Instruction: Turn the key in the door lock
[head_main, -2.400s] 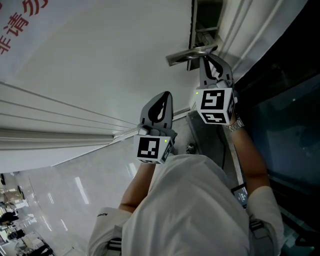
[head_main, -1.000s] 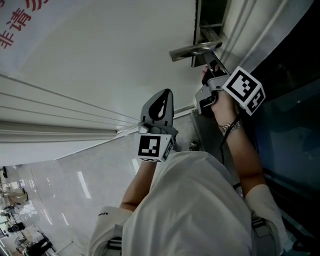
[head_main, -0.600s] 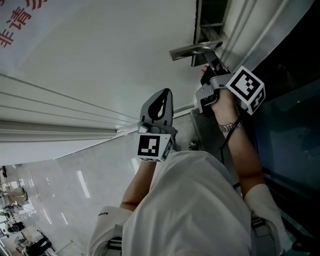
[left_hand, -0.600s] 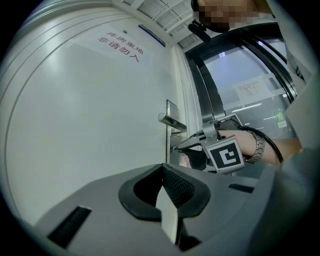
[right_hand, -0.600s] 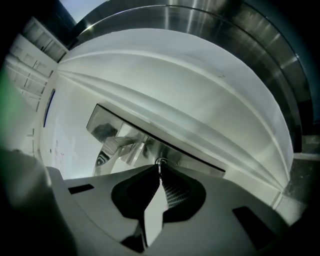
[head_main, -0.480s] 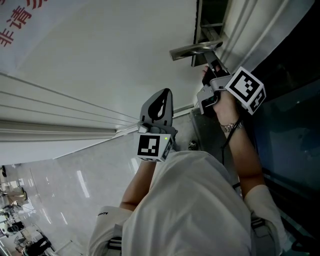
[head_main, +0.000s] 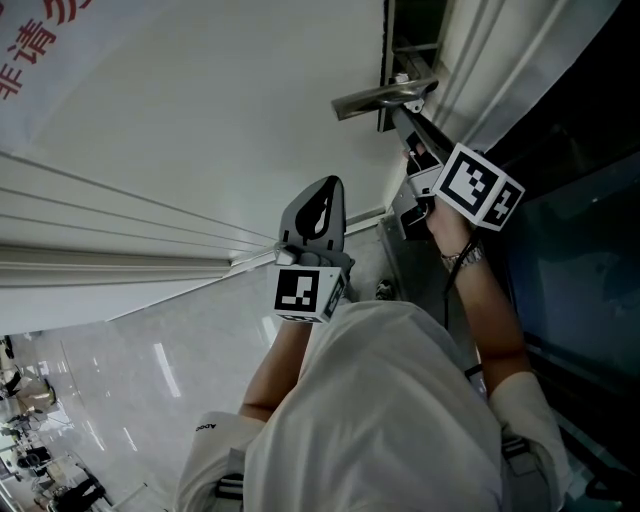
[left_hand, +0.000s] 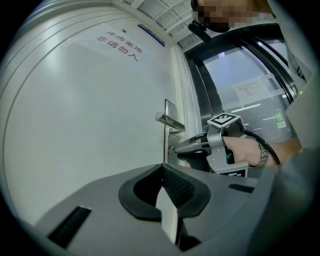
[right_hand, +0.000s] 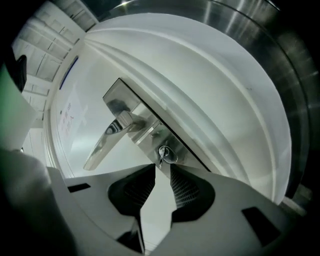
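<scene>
A small silver key (right_hand: 161, 156) sticks out of the lock cylinder on the steel lock plate (right_hand: 145, 131), just below the lever handle (right_hand: 107, 140) of the white door (head_main: 200, 120). My right gripper (right_hand: 162, 168) points at the lock. Its jaws have just been opening and stand apart, with the key's head at the mouth of the gap and clear of both pads. In the head view the right gripper (head_main: 413, 158) sits under the handle (head_main: 385, 96). My left gripper (head_main: 322, 190) hangs shut and empty, back from the door, left of the right one.
Red print (head_main: 40, 45) marks the door at the upper left. A white door frame (head_main: 480, 60) and dark glass (head_main: 580, 250) lie to the right. The person's white-sleeved body (head_main: 390, 420) fills the lower middle.
The right gripper has rolled by the lock, its marker cube turning, and its jaws have parted. The left gripper has stayed where it was.
</scene>
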